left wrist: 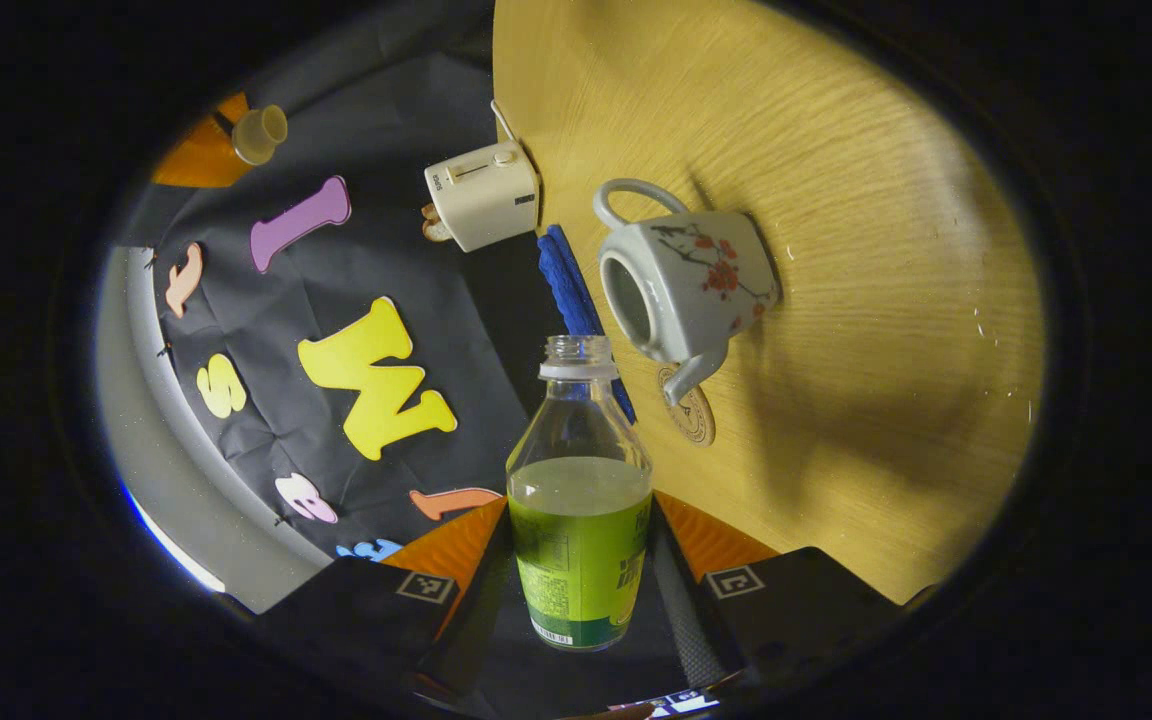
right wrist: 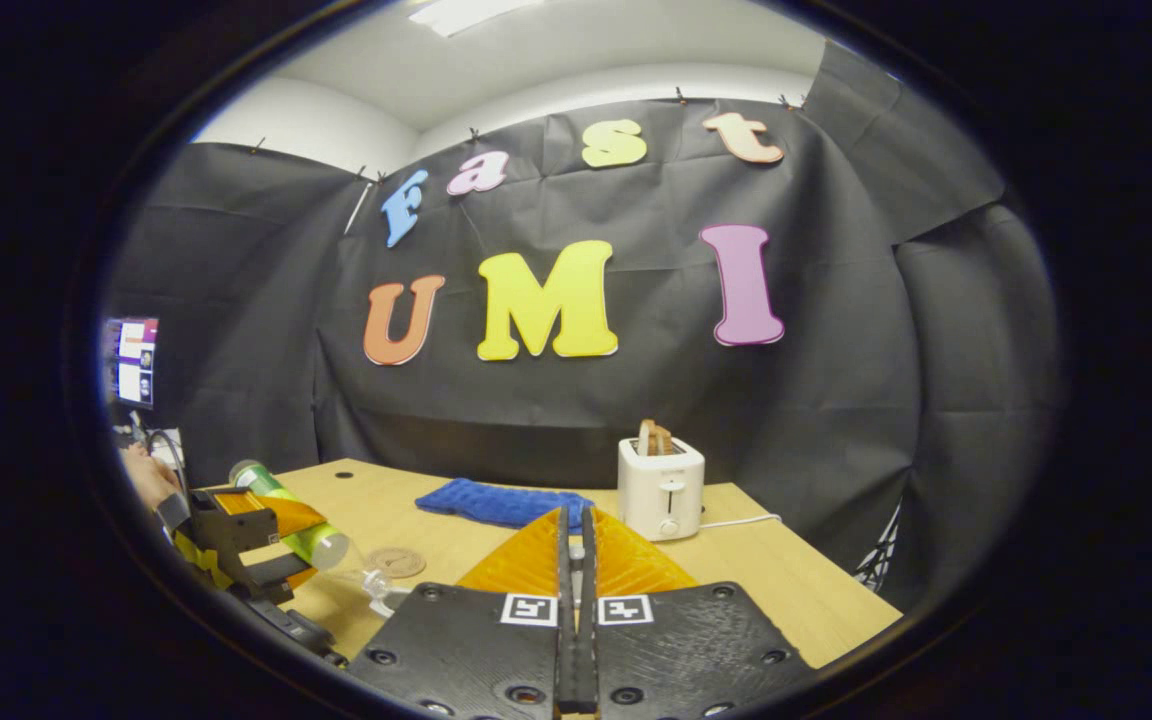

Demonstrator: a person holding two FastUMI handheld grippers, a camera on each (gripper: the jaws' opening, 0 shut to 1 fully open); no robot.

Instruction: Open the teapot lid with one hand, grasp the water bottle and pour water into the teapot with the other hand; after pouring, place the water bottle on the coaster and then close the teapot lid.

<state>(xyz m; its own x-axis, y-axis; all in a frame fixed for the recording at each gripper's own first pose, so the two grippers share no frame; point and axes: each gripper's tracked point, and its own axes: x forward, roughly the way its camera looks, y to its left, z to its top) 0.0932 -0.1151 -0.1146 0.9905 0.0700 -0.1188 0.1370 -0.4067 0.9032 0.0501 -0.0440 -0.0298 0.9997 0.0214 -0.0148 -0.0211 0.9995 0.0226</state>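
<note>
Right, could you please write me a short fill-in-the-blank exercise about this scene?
1. The left claw is shut on the uncapped ___.
2. The teapot stands on the table with its lid ___.
3. The round coaster lies by the teapot's ___.
4. Bread sticks out of the white ___.

Missing words: water bottle; off; spout; toaster.

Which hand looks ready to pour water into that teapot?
Left. Its hand-held gripper holds the uncapped water bottle tilted toward the lidless teapot. The right hand-held gripper looks closed, pointing elsewhere.
</note>
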